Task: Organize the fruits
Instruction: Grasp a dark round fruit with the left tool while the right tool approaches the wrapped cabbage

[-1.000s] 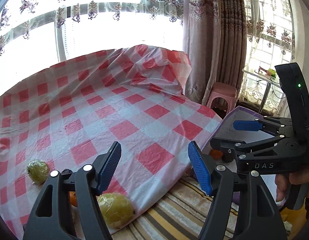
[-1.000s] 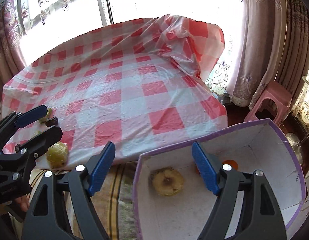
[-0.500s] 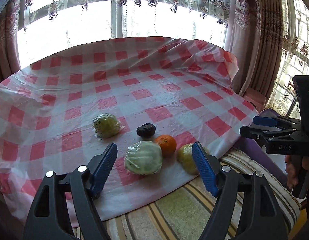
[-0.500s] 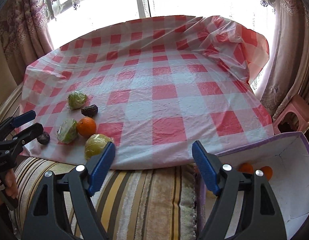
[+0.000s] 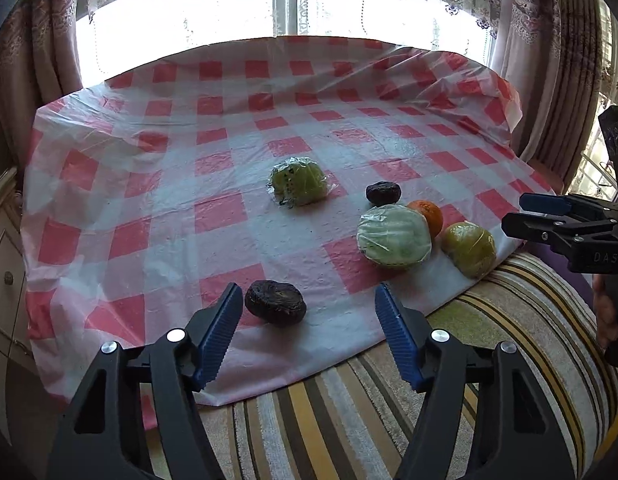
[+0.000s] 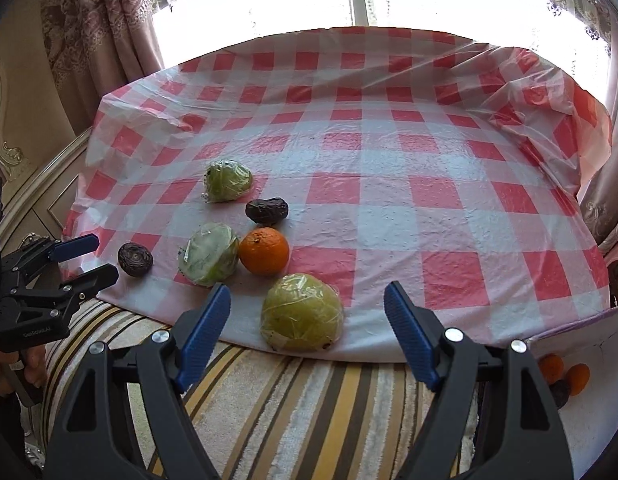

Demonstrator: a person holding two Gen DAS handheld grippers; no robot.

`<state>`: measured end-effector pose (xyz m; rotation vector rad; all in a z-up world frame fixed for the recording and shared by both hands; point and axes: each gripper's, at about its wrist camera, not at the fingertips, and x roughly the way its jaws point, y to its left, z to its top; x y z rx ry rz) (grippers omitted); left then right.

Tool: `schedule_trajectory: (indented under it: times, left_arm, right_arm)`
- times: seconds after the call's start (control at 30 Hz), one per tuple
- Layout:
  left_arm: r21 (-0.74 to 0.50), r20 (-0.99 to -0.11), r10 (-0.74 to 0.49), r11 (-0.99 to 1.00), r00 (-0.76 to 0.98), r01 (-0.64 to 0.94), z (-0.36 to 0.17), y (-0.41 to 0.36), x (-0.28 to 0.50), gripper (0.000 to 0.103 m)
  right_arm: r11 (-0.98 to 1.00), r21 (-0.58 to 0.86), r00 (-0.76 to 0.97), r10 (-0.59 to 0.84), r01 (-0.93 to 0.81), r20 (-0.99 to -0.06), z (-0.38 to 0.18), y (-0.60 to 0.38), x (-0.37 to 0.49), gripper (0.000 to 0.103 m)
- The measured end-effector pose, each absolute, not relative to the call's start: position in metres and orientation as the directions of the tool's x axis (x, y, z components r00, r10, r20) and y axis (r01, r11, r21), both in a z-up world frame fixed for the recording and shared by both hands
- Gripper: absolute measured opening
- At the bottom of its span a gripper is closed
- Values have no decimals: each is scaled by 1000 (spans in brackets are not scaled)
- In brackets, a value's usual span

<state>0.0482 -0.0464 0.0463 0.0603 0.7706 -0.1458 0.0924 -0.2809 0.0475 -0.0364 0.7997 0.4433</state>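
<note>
Six fruits lying on the checked plastic cloth (image 5: 229, 208) spread over a bed, all toward its near edge above the striped blanket (image 6: 317, 400): a dark wrinkled fruit (image 5: 275, 302) nearest the near-left corner, a pale wrapped fruit (image 5: 394, 236) touching an orange (image 6: 264, 250), a yellow-green wrapped fruit (image 6: 301, 313) right at the near edge, a second dark fruit (image 6: 266, 210) and a green wrapped fruit (image 6: 228, 181) further in. Left tongs (image 5: 309, 334) closing but still spread, empty, lined up just short of the dark wrinkled fruit, its left pad almost beside it. Right tongs (image 6: 307, 332) spread wide, empty, framing the yellow-green wrapped fruit without touching. White box (image 6: 581, 420) at the right view's lower right corner, already holding a few oranges. Step in hand, seemingly: reaching for the next pickups. Next: easing each pair forward around its fruit, pinching gently given the slippery wrap, then carrying across to the box.
</note>
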Motion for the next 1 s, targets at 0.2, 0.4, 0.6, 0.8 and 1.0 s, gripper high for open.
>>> schedule_trajectory:
  times: [0.2,0.4,0.6,0.8,1.0]
  left_arm:
    - [-19,-725,-102,992,681,128,36,-34,60,59]
    - [21,-755,-77,990,652,141,26,-37,70,58]
    - [42,-768,-80,984,636,175,19,-42,76,54]
    - [5,-775,-109,984,623,179,14,-35,80,50]
    - [-9,-781,-120,983,613,181,9,-32,84,41]
  right_arm:
    - [890,118,584,384,-441,-715,42,-257,99,79]
    - [868,92,564,393,-487,-726,40,-237,107,79]
    - [826,-7,555,373,-564,-744,37,-208,109,79]
    - [765,-119,552,337,-633,-763,31,-180,109,79]
    - [736,-146,536,327,-661,-778,25,-165,115,79]
